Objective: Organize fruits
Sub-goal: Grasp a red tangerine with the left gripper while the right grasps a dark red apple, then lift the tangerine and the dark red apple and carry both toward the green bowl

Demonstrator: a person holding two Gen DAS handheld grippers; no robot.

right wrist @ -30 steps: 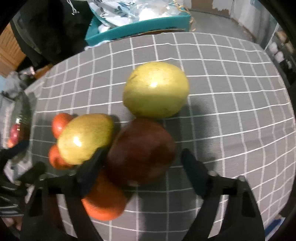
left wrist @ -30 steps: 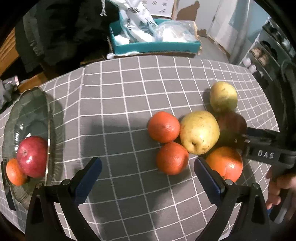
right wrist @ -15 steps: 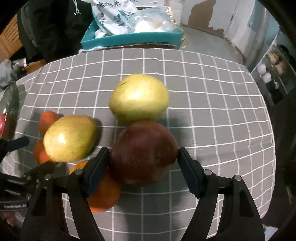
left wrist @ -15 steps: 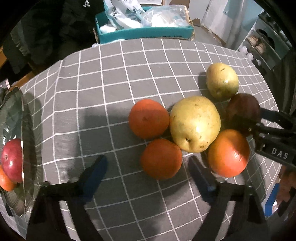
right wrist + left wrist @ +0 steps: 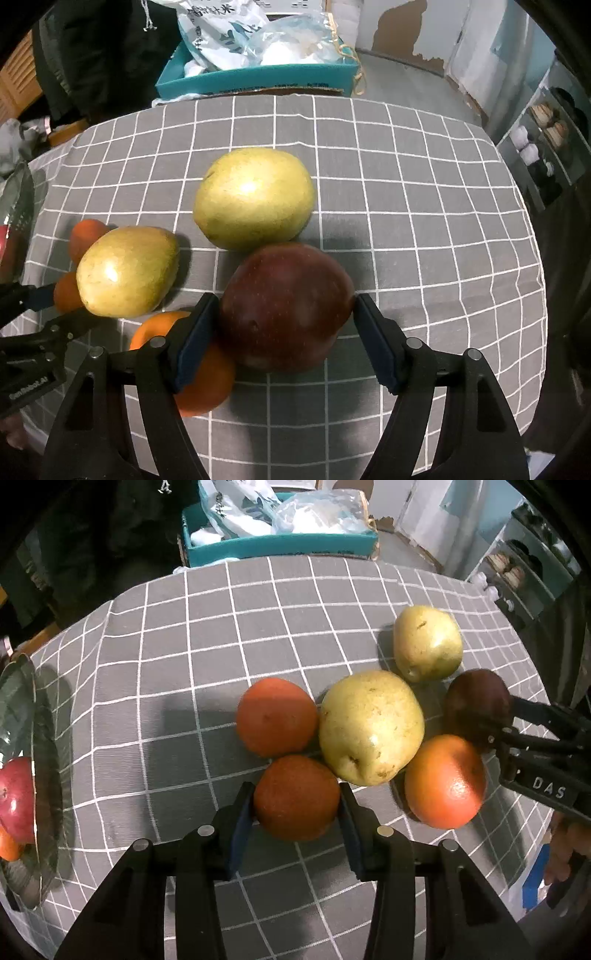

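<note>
Fruit lies in a cluster on the grey checked tablecloth [image 5: 184,672]. My left gripper [image 5: 297,812] is shut on a small orange [image 5: 297,797] that rests on the cloth. My right gripper [image 5: 284,317] is shut on a dark red apple [image 5: 284,302], also seen in the left wrist view [image 5: 476,705]. Beside them lie a big yellow pear [image 5: 369,727], a second yellow pear [image 5: 426,642], another orange [image 5: 275,716] and a larger orange [image 5: 445,781]. A glass bowl [image 5: 22,701] at the left edge holds a red apple [image 5: 14,799] and an orange [image 5: 9,845].
A teal box [image 5: 280,542] filled with plastic bags stands beyond the table's far edge. Shelves [image 5: 517,572] stand at the far right. The right gripper's body [image 5: 543,753] reaches in from the right, close to the larger orange.
My left gripper moved forward and closed on the small orange. My right gripper closed on the dark red apple.
</note>
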